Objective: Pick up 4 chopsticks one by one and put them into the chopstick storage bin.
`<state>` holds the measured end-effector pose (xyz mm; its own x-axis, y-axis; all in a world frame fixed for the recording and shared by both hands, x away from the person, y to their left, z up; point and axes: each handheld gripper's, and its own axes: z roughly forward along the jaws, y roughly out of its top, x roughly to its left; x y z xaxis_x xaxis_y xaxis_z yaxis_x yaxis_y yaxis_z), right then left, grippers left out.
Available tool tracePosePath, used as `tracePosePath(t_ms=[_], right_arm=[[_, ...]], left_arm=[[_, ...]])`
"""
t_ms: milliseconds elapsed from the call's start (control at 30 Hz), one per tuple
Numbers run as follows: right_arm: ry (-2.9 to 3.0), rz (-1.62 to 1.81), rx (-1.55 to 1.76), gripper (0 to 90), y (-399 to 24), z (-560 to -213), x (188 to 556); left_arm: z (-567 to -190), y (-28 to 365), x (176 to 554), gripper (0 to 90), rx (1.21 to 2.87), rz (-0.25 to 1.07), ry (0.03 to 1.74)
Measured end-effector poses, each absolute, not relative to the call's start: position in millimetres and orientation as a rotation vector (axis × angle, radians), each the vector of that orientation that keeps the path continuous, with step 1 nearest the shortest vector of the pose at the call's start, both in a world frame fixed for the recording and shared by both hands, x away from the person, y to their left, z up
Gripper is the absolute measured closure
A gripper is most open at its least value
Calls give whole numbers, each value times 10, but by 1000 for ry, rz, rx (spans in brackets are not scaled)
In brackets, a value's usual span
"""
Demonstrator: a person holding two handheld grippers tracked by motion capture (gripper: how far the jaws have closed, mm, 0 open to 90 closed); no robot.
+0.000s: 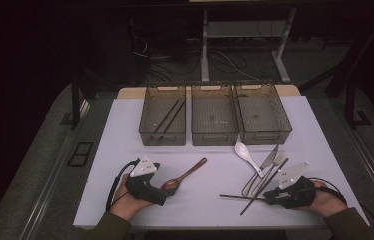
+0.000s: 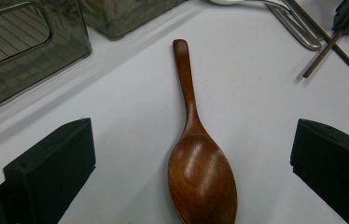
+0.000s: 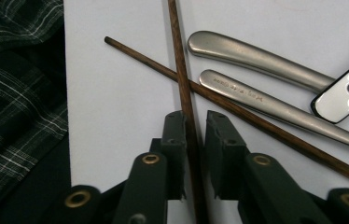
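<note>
Between right tool (image 3: 194, 140) jaws, chopstick (image 3: 182, 84) lengthwise

White table (image 1: 125, 150) bears cutlery, chopsticks (image 1: 262, 187) (crossed), three bins (image 1: 214, 122).

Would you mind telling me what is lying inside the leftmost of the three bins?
The leftmost bin holds a pair of dark chopsticks lying lengthwise on its floor. Nothing else shows through its tinted walls, though the strip just behind the near wall is hard to make out.

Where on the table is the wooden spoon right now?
In the high view the wooden spoon lies left of centre on the white mat, its bowl beside the left gripper, below the three bins.
</note>
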<state>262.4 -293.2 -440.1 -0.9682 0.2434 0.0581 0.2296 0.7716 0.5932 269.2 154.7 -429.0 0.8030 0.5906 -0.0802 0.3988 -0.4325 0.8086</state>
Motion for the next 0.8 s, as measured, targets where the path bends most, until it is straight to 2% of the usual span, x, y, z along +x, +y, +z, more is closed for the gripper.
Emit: tracePosePath(t_ms=[267,533,800], right_arm=[[2932,940,293,837,-2892,-4392,2609],[2922,980,289,842,-2917,-4368,2631],[2839,1115,464,842,-2919,-4214,2682]], left_arm=[[-4290,1541,2690,0,2083,264,731],[-4297,1564,2702,0,2080,264,735],[-4341,1652,2747,0,2076,264,732]])
